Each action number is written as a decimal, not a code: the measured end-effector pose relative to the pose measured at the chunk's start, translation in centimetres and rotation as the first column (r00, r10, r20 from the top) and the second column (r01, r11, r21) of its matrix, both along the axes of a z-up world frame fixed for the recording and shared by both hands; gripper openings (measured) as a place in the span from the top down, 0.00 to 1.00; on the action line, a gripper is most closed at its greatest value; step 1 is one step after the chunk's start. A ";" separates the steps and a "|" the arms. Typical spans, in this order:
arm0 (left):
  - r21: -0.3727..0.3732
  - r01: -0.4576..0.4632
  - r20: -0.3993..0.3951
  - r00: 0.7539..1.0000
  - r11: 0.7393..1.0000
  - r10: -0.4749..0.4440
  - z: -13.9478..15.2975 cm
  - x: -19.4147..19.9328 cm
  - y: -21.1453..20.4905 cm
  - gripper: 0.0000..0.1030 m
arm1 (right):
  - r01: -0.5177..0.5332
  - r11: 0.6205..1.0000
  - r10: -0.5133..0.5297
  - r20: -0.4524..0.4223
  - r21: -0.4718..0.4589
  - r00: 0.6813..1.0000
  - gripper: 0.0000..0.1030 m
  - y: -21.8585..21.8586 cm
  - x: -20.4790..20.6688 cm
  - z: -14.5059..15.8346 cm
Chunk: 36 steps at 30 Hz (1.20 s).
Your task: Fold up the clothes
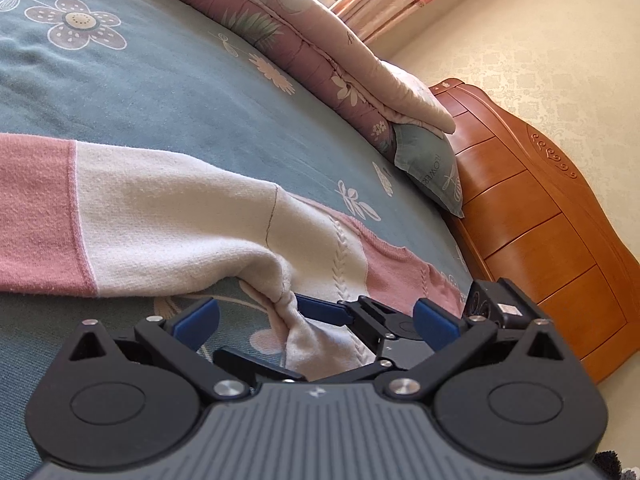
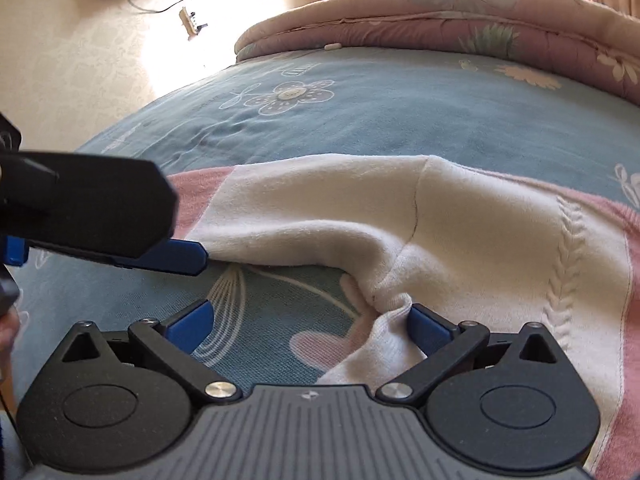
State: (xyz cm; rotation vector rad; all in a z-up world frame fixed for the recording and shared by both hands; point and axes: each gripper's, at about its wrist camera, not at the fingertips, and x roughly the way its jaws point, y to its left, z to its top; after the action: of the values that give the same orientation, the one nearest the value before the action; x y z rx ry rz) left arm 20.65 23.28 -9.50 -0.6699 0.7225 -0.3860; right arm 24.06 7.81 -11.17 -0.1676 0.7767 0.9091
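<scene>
Where the pink-and-cream sweater [image 1: 168, 216] lies spread on the bed, its bunched underarm fold [image 2: 384, 300] sits at the near edge, with one sleeve running away to the left and the cable-knit body off to the right. That fold rests just inside the right claw [image 2: 308, 328], touching the inner face of its right-hand finger; the jaws stand wide apart with nothing clamped. The left claw [image 1: 316, 318] is spread open too, and holds nothing. It comes in from the left, one blue finger [image 2: 176, 256] touching the lower edge of the sleeve. In the left wrist view the right claw crosses directly in front, so the two tools are close together over the same fold.

By my reckoning the right claw is the nearer to the fold, and need only close. The sleeve's long axis runs left to right across the blue flowered bedsheet [image 1: 160, 80]. A folded quilt [image 2: 440, 16] lies along the far side, and a wooden headboard [image 1: 540, 216] stands at the right.
</scene>
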 end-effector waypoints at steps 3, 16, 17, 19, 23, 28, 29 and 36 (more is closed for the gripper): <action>-0.008 -0.002 0.000 1.000 1.000 0.002 0.0 0.2 -0.1 0.01 | -0.016 0.999 0.017 -0.011 0.041 1.000 0.00 -0.9 0.2 0.5; 0.007 0.008 0.010 1.000 1.000 -0.008 0.1 -0.1 -0.4 0.01 | -0.101 0.993 0.103 -0.038 0.057 0.994 0.00 0.2 -2.8 0.3; 0.004 0.004 0.009 1.000 1.000 -0.004 0.1 0.0 -0.4 0.01 | -0.122 0.991 0.126 -0.052 0.062 0.991 0.00 0.5 -2.7 0.3; -0.001 0.000 0.011 1.000 1.000 0.000 0.2 0.0 -0.3 0.01 | -0.130 0.991 0.132 -0.051 0.045 0.990 0.00 0.2 -3.1 0.8; -0.005 0.011 0.020 1.000 1.000 -0.011 0.4 -0.1 -0.5 0.01 | -0.087 0.996 0.087 0.049 0.002 0.995 0.00 -3.0 -5.2 2.5; -0.003 0.048 0.016 0.999 0.999 -0.048 0.3 0.2 -1.9 0.01 | 0.052 0.994 -0.041 0.106 -0.098 0.993 0.00 -8.5 -7.4 3.5; -0.004 0.058 0.016 0.998 0.998 -0.058 0.2 0.3 -2.2 0.01 | 0.074 0.990 -0.060 0.121 -0.121 0.991 0.00 -9.5 -8.0 3.4; 0.000 0.161 0.004 0.987 0.987 -0.161 -0.4 1.3 -6.1 0.01 | 0.197 0.957 -0.170 0.138 -0.211 0.976 0.00 -14.5 -9.8 1.5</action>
State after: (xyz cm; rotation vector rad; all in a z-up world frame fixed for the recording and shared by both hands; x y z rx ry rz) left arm 21.97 17.16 -9.90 -0.6131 0.7749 -0.5355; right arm 14.26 -6.69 -9.65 -0.3396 0.7692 0.6283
